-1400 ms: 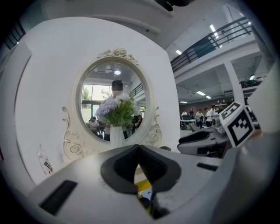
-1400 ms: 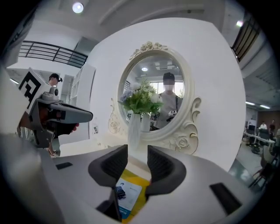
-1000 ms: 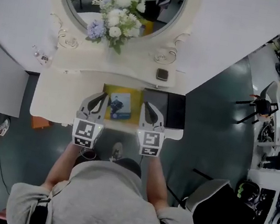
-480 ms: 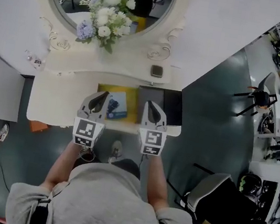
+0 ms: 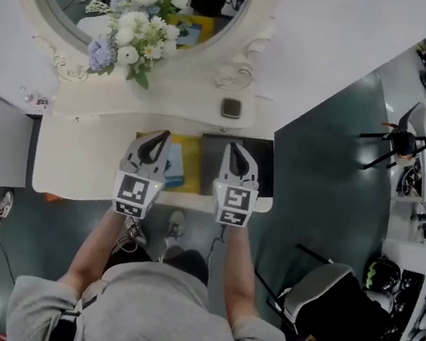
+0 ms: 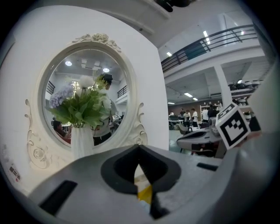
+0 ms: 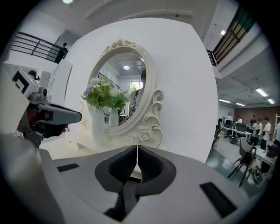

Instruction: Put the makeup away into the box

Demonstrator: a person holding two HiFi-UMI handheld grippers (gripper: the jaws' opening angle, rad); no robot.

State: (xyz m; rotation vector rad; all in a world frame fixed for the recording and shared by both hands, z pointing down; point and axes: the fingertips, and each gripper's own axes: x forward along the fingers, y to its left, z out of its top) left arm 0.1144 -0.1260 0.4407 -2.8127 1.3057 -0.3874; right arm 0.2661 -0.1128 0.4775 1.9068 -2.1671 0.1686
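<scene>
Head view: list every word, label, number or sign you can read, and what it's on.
Nothing is readable.
Blue card on the yellow box: print too small.
Small label on the white dressing table's left edge: blurred.
Cubes on left gripper and right gripper: square markers only, no words.

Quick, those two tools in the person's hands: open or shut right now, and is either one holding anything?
Left tool: closed, holding nothing.
Right tool: closed, holding nothing.
</scene>
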